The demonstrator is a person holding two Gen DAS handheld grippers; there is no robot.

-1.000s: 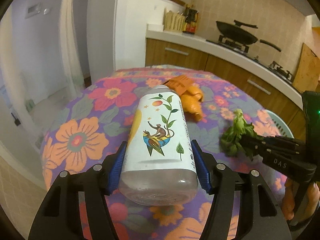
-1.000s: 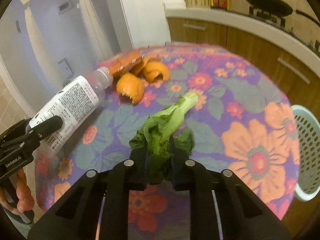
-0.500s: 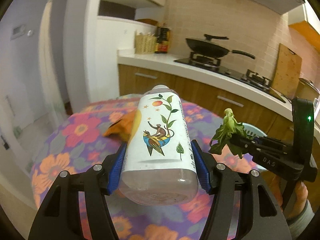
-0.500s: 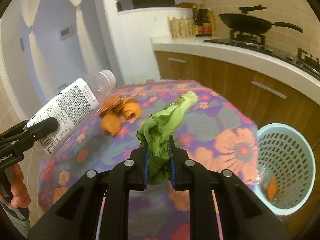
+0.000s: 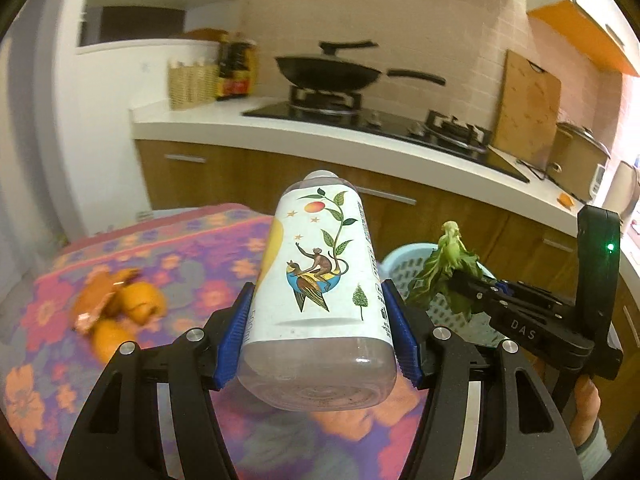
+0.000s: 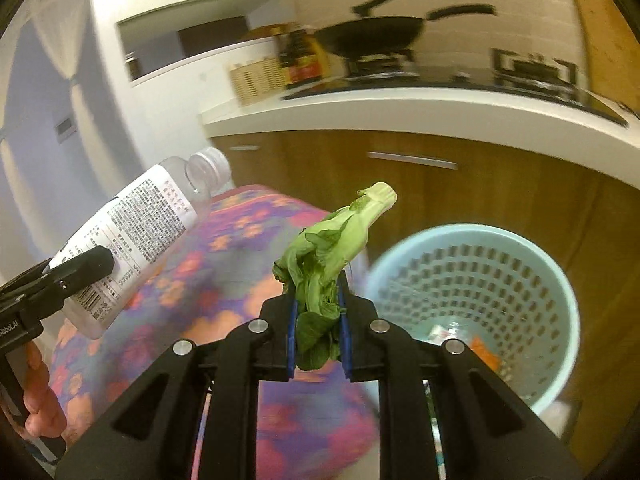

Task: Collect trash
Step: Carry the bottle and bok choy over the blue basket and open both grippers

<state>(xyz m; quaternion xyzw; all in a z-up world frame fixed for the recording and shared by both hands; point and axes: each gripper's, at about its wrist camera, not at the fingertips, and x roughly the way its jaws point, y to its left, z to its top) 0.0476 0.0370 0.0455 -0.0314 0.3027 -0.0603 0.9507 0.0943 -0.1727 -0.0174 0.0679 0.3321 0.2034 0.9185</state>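
Transport step: the left gripper (image 5: 318, 332) is clamping a plastic bottle (image 5: 320, 276), while the right gripper (image 6: 318, 332) is pinching a bok choy stalk (image 6: 336, 248). The basket (image 6: 472, 236) is sitting at 2 o'clock of the right gripper; the next move probably calls for positioning over its rim and opening the jaws.

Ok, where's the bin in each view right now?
Left wrist: the bin is right of centre, mostly hidden behind the bottle and greens.
Right wrist: the bin is lower right, open and seen from above, beyond the greens.
Shared landmark: the wok on the stove.

Bin (image 6: 560, 280) contents blurred, perhaps orange peel.
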